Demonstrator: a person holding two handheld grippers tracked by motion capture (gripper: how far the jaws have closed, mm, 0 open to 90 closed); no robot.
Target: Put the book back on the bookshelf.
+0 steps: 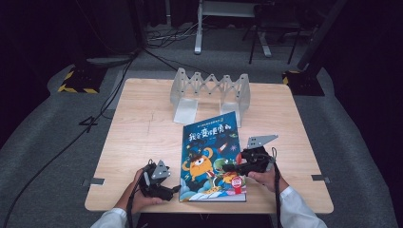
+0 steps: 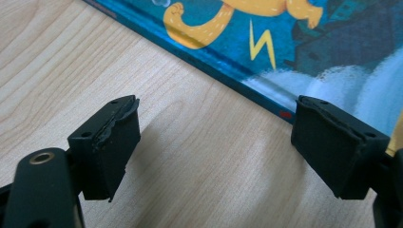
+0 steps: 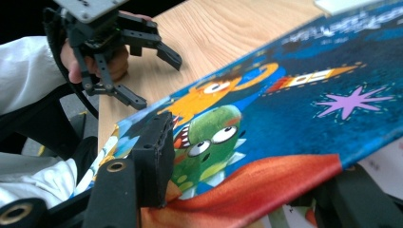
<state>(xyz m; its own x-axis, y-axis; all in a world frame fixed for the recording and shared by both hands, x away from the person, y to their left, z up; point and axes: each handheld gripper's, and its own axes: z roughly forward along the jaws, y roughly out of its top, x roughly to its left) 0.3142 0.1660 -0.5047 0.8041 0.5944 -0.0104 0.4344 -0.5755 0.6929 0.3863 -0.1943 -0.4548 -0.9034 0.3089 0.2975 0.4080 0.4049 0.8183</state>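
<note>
A picture book [image 1: 211,156] with a blue cover and cartoon monsters lies flat on the wooden table [image 1: 138,133], near the front edge. My right gripper [image 1: 229,167] reaches in from the book's right side. In the right gripper view the lifted cover [image 3: 285,109] runs between its jaws: one pad [image 3: 154,156] rests on top and the other jaw sits underneath, still wide apart, with a white page showing below. My left gripper [image 1: 173,189] stands open on bare wood just left of the book's spine [image 2: 247,80], with nothing between its jaws [image 2: 216,107]. It is also seen in the right gripper view [image 3: 159,80].
A grey accordion-style book stand [image 1: 211,90] stands at the table's far middle, just beyond the book. Black cables [image 1: 109,99] trail over the grey floor at the left. Furniture legs [image 1: 198,33] stand behind the table.
</note>
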